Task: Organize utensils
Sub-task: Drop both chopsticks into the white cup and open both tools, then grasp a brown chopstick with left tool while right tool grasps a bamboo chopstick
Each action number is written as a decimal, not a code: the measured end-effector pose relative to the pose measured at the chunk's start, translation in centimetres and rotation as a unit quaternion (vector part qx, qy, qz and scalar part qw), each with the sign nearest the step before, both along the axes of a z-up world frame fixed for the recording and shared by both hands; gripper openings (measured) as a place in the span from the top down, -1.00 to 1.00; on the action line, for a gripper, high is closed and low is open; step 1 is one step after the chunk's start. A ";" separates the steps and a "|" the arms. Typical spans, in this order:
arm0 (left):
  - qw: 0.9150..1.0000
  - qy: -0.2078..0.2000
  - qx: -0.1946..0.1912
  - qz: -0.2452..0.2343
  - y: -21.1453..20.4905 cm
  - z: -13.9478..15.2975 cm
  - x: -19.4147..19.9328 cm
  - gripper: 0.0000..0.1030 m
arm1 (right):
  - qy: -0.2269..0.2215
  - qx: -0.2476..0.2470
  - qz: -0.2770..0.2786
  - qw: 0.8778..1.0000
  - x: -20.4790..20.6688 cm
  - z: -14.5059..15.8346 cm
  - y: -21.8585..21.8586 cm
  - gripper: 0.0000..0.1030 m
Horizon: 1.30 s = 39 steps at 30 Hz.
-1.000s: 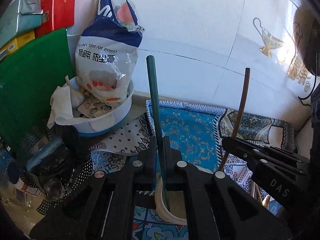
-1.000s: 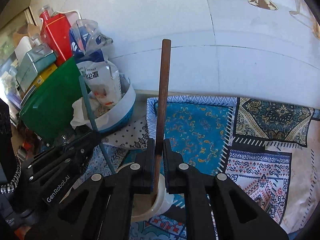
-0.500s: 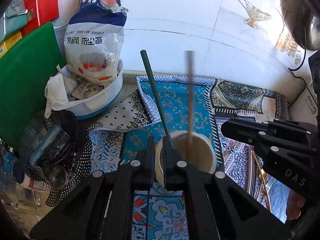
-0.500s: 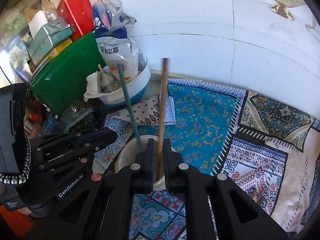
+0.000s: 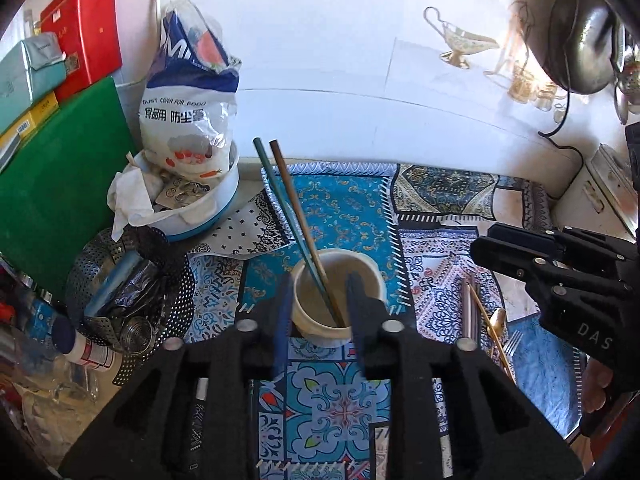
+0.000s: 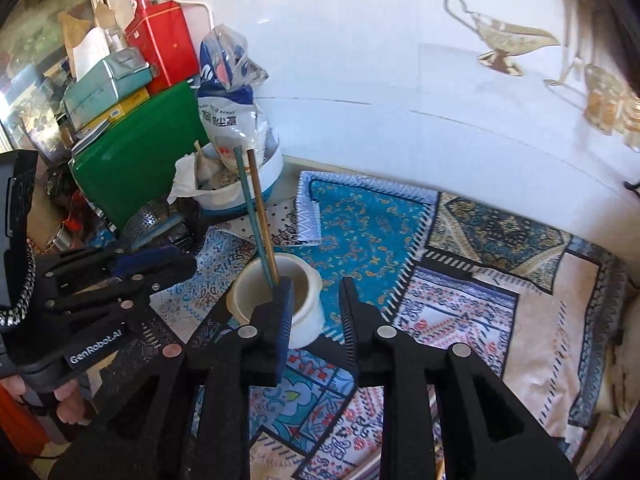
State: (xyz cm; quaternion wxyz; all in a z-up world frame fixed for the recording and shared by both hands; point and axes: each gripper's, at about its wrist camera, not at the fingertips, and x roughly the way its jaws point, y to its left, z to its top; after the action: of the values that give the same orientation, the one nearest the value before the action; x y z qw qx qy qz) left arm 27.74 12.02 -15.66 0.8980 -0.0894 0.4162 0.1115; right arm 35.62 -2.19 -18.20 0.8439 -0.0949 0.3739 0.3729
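- The left gripper (image 5: 318, 296) is pointing steeply downward, its jaws opening, with nothing pressed between the pads.
- The right gripper (image 6: 316, 304) is angling down likewise, its jaws opening, the pads gripping nothing.
- Seen from the left wrist, the right gripper (image 5: 520, 256) is reaching in from the right side, a person's fingers (image 5: 596, 388) curling under its body.
- Seen from the right wrist, the left gripper (image 6: 160, 268) is lying at the left, fingers (image 6: 70, 404) wrapping its handle from below.
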 end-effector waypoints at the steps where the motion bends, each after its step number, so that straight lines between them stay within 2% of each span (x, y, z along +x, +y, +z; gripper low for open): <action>1: 1.000 -0.003 0.003 -0.003 -0.5 0.2 -0.1 0.20 | -0.006 -0.001 -0.008 1.000 -0.2 0.2 -0.8 0.47; 5: 1.000 -0.007 0.005 -0.020 -2.4 0.7 0.1 -0.09 | -0.017 -0.003 -0.035 0.999 -0.7 0.5 -3.2 0.29; 10: 0.999 0.001 0.004 -0.045 -5.3 0.1 1.2 -0.20 | -0.016 -0.010 -0.075 0.997 -0.7 0.1 -6.8 0.28; 14: 0.998 0.014 -0.019 -0.061 -7.4 -1.2 2.2 -0.22 | -0.005 -0.019 -0.112 0.994 -0.4 -0.9 -9.9 0.27; 21: 0.992 0.067 -0.045 -0.093 -11.1 -5.4 4.7 -0.23 | 0.035 -0.036 -0.165 0.985 0.2 -3.9 -14.5 0.27; 28: 0.981 0.140 -0.043 -0.127 -14.5 -11.3 6.8 -0.23 | 0.093 -0.053 -0.200 0.974 0.7 -7.8 -17.8 0.27; 32: 0.974 0.170 -0.029 -0.150 -16.0 -13.9 7.6 -0.23 | 0.123 -0.059 -0.203 0.969 0.6 -9.8 -18.5 0.27; 33: 0.972 0.177 -0.028 -0.154 -16.2 -14.4 7.9 -0.22 | 0.131 -0.063 -0.202 0.969 0.6 -10.3 -18.5 0.27; 36: 0.965 0.198 -0.038 -0.170 -16.6 -15.7 8.7 -0.02 | 0.145 -0.070 -0.195 0.968 0.5 -11.4 -18.4 0.27; 39: 0.960 0.209 -0.044 -0.179 -16.9 -16.7 9.4 0.26 | 0.156 -0.069 -0.188 0.967 0.6 -12.1 -18.3 0.27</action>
State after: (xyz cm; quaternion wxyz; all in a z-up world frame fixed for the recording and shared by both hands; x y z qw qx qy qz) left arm 37.11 -4.93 -32.32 0.7916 -0.0274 0.6081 -0.0537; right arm 36.20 -20.47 -30.28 0.8217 -0.0219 0.5367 0.1905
